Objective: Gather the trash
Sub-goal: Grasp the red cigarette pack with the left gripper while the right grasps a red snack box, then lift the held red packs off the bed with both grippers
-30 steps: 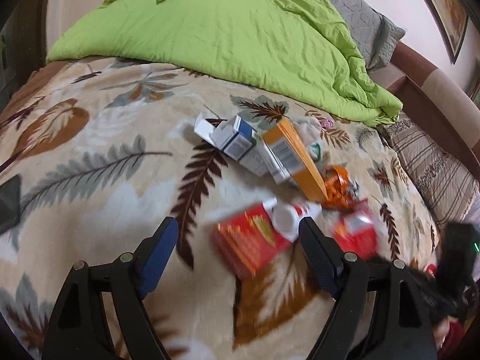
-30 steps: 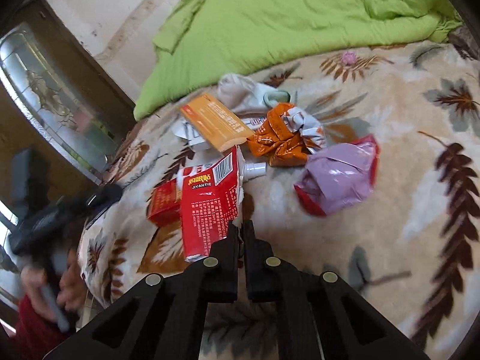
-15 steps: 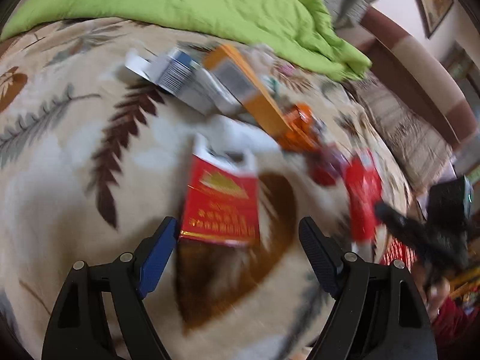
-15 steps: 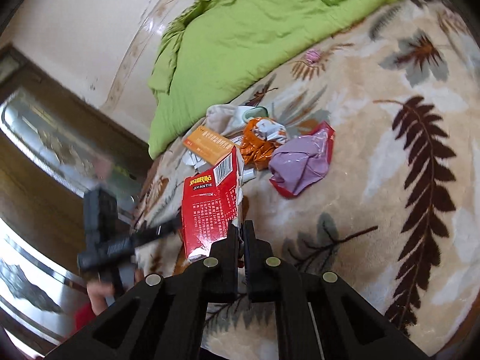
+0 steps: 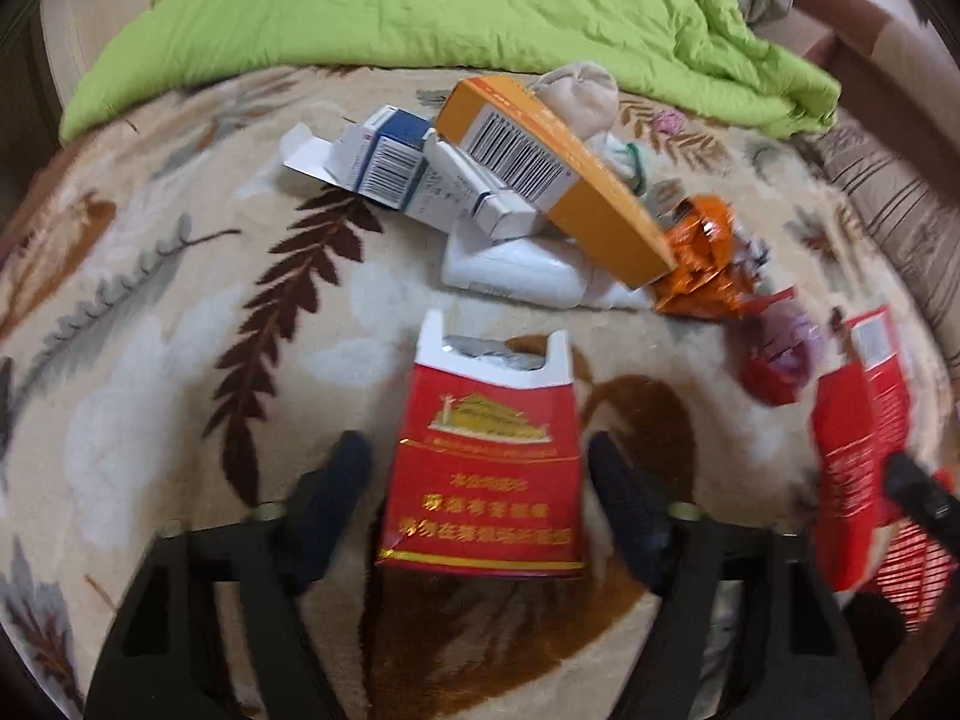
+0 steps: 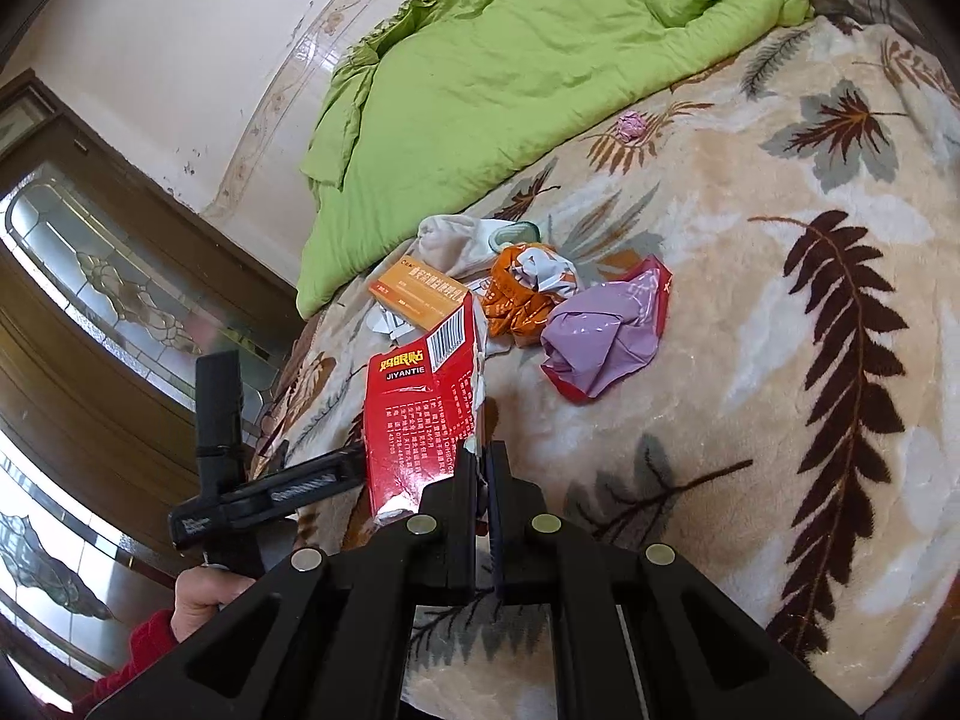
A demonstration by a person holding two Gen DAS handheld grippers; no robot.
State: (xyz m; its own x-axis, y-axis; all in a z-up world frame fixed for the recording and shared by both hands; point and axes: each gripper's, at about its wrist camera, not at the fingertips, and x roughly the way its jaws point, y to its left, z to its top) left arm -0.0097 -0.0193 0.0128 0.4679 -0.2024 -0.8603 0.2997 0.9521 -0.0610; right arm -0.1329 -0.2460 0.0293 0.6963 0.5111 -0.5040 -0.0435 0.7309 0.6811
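A red cigarette pack (image 5: 480, 468) with an open white top lies on the leaf-patterned blanket (image 5: 150, 330). My left gripper (image 5: 477, 456) straddles it with its jaws closing. The pack is between the fingers, with a thin gap still showing at the left pad. My right gripper (image 6: 483, 480) is shut on the edge of a flattened red carton (image 6: 420, 414) and holds it up off the bed. That red carton (image 5: 858, 438) also shows at the right of the left wrist view.
Behind the pack lies a heap: an orange box (image 5: 558, 180), blue-and-white boxes (image 5: 384, 168), a white packet (image 5: 516, 276), an orange wrapper (image 5: 702, 264), a purple wrapper (image 6: 606, 330) and a pale cloth (image 5: 576, 96). A green duvet (image 5: 420, 12) covers the far bed. A glass-panelled door (image 6: 90, 276) stands left.
My left gripper has dropped closer over the red cigarette pack, which now sits between narrower jaws. The right gripper keeps its grip on the red carton and has rolled slightly.
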